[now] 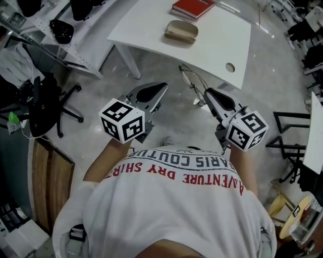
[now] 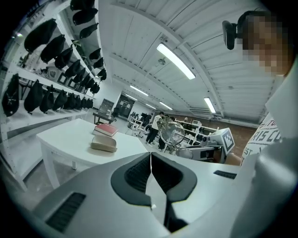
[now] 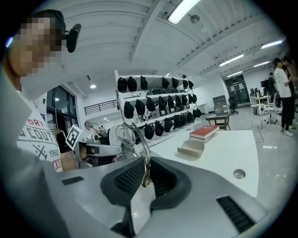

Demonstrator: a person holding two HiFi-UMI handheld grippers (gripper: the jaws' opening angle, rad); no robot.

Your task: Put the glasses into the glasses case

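Note:
The wire-framed glasses (image 1: 190, 77) hang in the air in front of the white table (image 1: 222, 35), and my right gripper (image 1: 206, 92) is shut on one temple. In the right gripper view the temple sits pinched between the pads (image 3: 135, 174), with the lenses (image 3: 124, 135) rising to the left of the right gripper (image 3: 147, 161). The beige glasses case (image 1: 181, 31) lies closed on the table next to a red book (image 1: 193, 7). My left gripper (image 1: 163, 87) is shut on nothing, beside the glasses; in its own view (image 2: 151, 154) I see the case (image 2: 104, 143) and the glasses (image 2: 172, 134).
The table has a round cable hole (image 1: 230, 67) near its front right corner. A black office chair (image 1: 43, 103) stands on the floor at the left, a wooden board (image 1: 50, 179) below it. A black metal frame (image 1: 288, 126) is at the right. Shelves of black bags (image 3: 153, 109) line the wall.

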